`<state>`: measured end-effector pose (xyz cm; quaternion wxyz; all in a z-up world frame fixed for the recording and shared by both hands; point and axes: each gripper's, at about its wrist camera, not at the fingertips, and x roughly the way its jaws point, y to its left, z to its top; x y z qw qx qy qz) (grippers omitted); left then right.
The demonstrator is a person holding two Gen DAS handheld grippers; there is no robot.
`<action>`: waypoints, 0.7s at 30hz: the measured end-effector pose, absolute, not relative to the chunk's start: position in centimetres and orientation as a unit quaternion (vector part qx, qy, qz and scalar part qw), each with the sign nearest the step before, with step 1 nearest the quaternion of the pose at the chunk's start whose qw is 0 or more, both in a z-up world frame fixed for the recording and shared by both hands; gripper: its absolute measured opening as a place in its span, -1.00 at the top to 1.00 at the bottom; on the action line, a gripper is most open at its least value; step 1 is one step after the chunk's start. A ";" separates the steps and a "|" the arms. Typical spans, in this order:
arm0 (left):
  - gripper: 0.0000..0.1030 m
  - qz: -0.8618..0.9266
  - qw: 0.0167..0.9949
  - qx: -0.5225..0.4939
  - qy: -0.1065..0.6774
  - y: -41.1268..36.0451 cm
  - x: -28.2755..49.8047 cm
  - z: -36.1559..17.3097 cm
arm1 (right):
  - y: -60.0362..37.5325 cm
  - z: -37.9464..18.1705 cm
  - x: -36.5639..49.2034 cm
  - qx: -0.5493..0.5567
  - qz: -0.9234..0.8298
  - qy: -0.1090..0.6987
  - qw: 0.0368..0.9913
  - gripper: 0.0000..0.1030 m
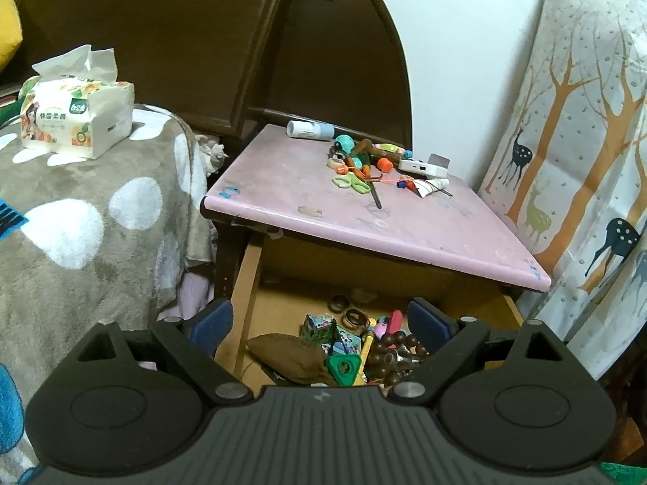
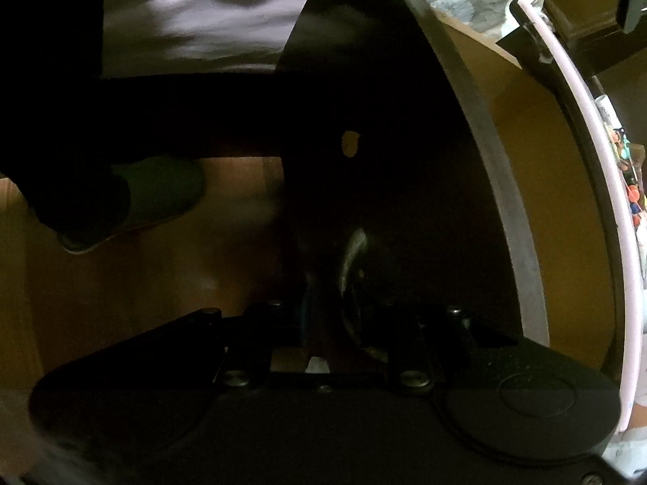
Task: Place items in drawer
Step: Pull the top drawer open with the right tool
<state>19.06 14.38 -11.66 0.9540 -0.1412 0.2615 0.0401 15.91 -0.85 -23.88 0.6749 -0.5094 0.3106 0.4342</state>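
Right below our left gripper (image 1: 321, 323), whose blue-padded fingers stand wide apart and hold nothing, the open drawer (image 1: 248, 279) shows beads, a brown pouch (image 1: 291, 355) and a green triangle. Above it we see the pink tabletop (image 1: 283, 186) with a pile of small items (image 1: 376, 165) near its far right corner. A tissue pack (image 1: 77, 117) rests on the spotted blanket (image 1: 89, 218) to the left. Our right gripper (image 2: 323, 323) sits close against the drawer's dark front (image 2: 384, 161); we cannot tell how far it is open.
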 end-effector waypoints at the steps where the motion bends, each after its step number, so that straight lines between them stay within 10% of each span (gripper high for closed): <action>1: -0.82 0.039 0.954 -0.140 0.262 14.3 19.0 -11.6 | -0.9 -23.7 16.0 -0.502 0.434 0.314 0.679 0.57; 21: -0.82 0.019 0.953 -0.117 0.280 12.8 19.3 -12.5 | -0.9 -25.1 13.5 -0.534 0.445 0.291 0.657 0.56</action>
